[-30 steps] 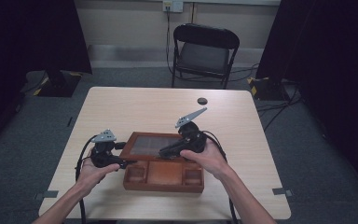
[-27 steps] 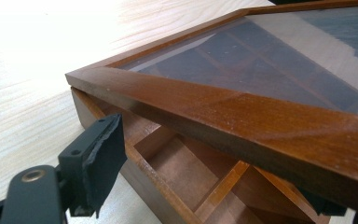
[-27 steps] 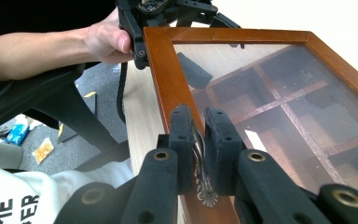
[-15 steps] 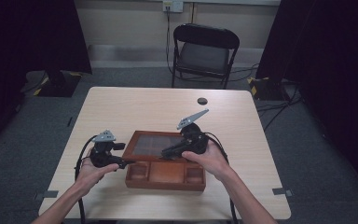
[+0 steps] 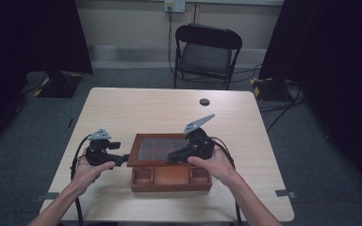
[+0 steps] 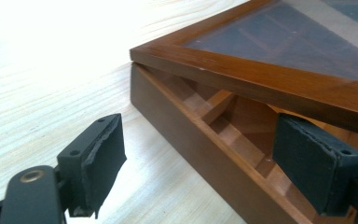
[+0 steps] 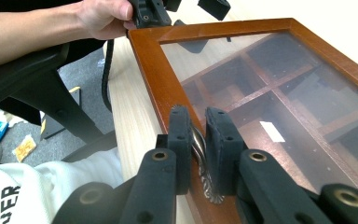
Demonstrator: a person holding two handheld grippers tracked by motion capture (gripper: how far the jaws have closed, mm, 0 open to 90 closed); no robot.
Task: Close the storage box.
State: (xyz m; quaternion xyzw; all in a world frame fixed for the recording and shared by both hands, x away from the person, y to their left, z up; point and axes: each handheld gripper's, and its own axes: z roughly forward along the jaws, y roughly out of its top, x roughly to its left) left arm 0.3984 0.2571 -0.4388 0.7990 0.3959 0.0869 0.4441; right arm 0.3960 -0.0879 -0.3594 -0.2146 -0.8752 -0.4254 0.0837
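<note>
Right gripper (image 7: 198, 140) pinches the lid handle (image 7: 200, 149); lid (image 5: 162, 149) half-raised over box (image 5: 169, 181), near table centre. Left gripper (image 6: 214, 158) spread at left wall. Risk: thin handle slips, lid slams.

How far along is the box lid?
Done: the right gripper is shut on the metal handle at the front edge of the glass lid, which is raised partway off the wooden box. In hand: the left gripper stands open astride the box's side wall. Left, probably: swinging the lid fully one way or the other.
</note>
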